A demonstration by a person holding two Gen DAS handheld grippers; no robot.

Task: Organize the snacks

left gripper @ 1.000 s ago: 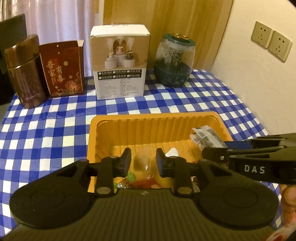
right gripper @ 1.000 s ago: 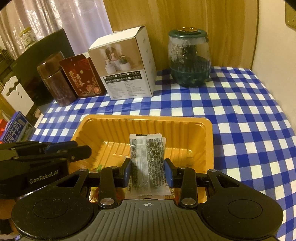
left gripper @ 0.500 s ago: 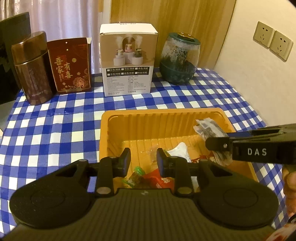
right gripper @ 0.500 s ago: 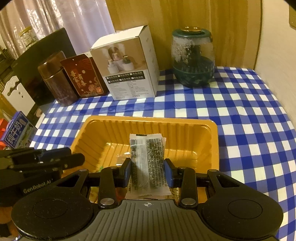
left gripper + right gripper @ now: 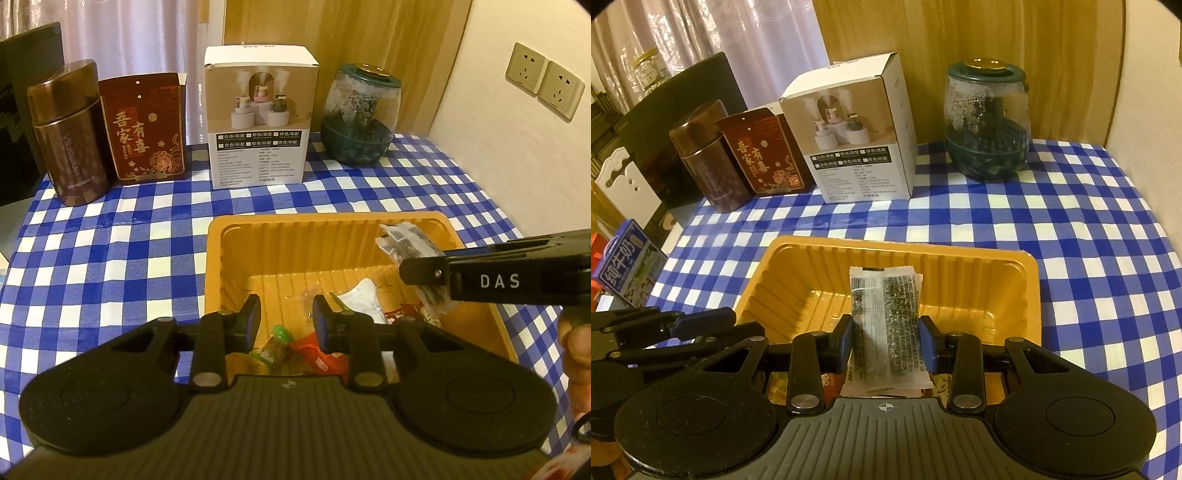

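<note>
right tool (image 5: 885, 341) pinching flat crinkly clear snack packet (image 5: 884, 317) above ribbed orange plastic tray (image 5: 1028, 295) | left tool (image 5: 286, 323) spread, nothing between, over tray's loose glossy wrappers (image 5: 321, 356) | desk (image 5: 110, 258): blue-white checked cloth

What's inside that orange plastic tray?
Loose wrapped snacks: a green-twisted candy, a red packet and a white packet. The left gripper covers the orange plastic tray's near end.

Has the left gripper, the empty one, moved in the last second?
Yes. In its own view the orange tray and white box now sit further right and lower, so the left gripper has swung left and tilted up.
</note>
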